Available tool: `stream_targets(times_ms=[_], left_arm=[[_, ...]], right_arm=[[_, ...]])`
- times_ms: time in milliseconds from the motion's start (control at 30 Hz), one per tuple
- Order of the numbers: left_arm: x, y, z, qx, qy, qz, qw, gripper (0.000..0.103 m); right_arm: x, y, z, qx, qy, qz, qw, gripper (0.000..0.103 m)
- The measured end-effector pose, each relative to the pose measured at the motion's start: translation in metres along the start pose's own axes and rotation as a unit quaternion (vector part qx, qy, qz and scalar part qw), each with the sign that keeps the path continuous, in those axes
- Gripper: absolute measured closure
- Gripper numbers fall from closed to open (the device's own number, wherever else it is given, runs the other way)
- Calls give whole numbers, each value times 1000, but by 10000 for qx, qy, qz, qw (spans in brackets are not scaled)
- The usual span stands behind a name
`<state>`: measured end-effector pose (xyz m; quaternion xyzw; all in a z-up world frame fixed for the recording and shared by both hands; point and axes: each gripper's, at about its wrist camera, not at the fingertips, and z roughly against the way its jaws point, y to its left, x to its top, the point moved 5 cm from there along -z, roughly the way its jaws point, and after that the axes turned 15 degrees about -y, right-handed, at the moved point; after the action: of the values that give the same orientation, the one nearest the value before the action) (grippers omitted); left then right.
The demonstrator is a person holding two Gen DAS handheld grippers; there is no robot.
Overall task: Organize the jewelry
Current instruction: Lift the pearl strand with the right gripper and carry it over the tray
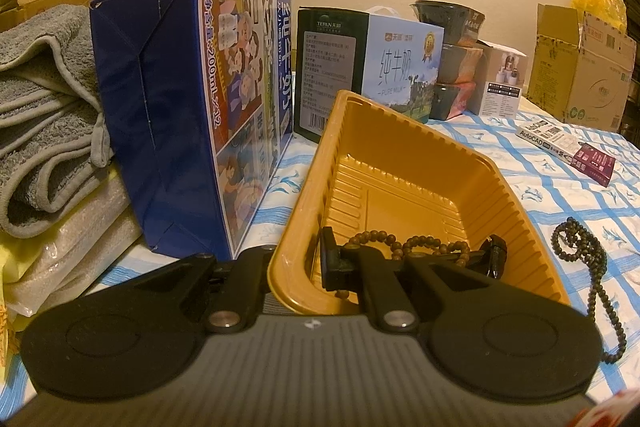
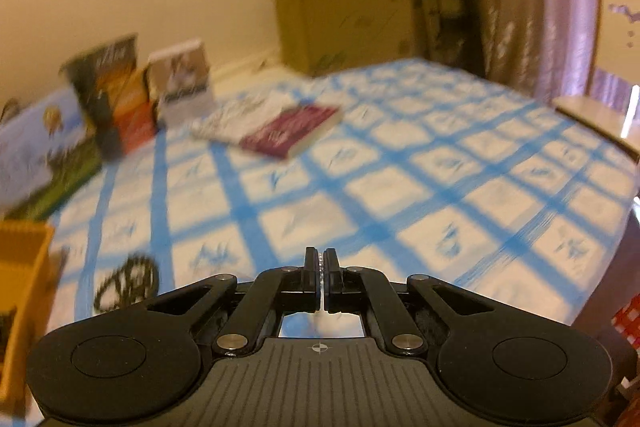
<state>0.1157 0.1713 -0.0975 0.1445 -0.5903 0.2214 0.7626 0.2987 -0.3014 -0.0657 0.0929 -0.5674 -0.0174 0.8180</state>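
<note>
Clamping the near wall of the yellow tray (image 1: pixel 404 187), the left gripper (image 1: pixel 304 263) steadied it near the tablecloth's (image 1: pixel 568 183) front edge; a brown bead bracelet (image 1: pixel 416 247) already lay inside, and a darker bead strand (image 1: pixel 592 267) waited just beside the tray's right side. From the right wrist, blurred, the right gripper (image 2: pixel 322 275) was pinched together on a fine pale chain (image 2: pixel 321 267). Carrying was likely underway; next, swinging left over the tray and releasing.
</note>
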Motion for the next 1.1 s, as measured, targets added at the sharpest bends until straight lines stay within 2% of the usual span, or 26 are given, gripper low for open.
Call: stream_targets(times_ms=[167,700,1100], left_arm=[[0,0,-1,8,1,-9,10000,95],[-1,0,-1,3,-9,-43,10000,95],[1,-3,1,-12,-55,-55,10000,95]], right_arm=[[22,-2,8,63,-219,-21,9997,101],[39,22,22,467,-358,5,9983,101],[85,72,51,1238,-619,183,9902,101]])
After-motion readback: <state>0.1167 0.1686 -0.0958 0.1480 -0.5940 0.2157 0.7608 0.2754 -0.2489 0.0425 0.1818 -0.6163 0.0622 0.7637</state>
